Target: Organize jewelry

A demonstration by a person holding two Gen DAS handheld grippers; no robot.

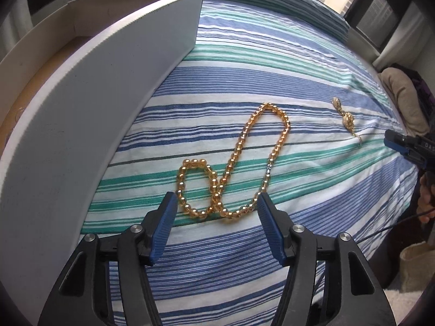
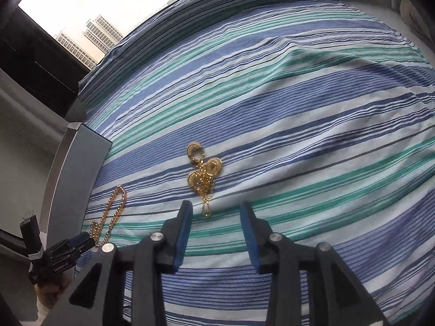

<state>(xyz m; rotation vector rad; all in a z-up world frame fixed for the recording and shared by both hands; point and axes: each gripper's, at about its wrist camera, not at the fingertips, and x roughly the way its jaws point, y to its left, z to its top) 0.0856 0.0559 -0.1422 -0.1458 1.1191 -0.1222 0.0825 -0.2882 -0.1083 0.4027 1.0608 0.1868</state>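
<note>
**Both tools open and empty above jewelry on the bed**

Left to right. The box (image 1: 95,95) stands to the left of the left tool (image 1: 214,209), its white wall close beside the left finger. The left tool's jaws stand wide with nothing between the pads. The bead necklace (image 1: 233,163) lies on the striped bed (image 1: 299,62) directly ahead of its tips, the nearest loop just beyond and between them; its long axis runs away from the tool, up and to the right. The tool points steeply down at it.

The right tool (image 2: 216,209) is moderately open, holding nothing. The gold chain (image 2: 202,176), bunched with round pendants, lies just ahead of its tips, slightly toward the left finger, long axis running away from the tool. It also tilts down.

Judgement: each hand is nearer its own piece; the left hand is nearer the box. A short descent would likely bring either piece within the jaws.
</note>
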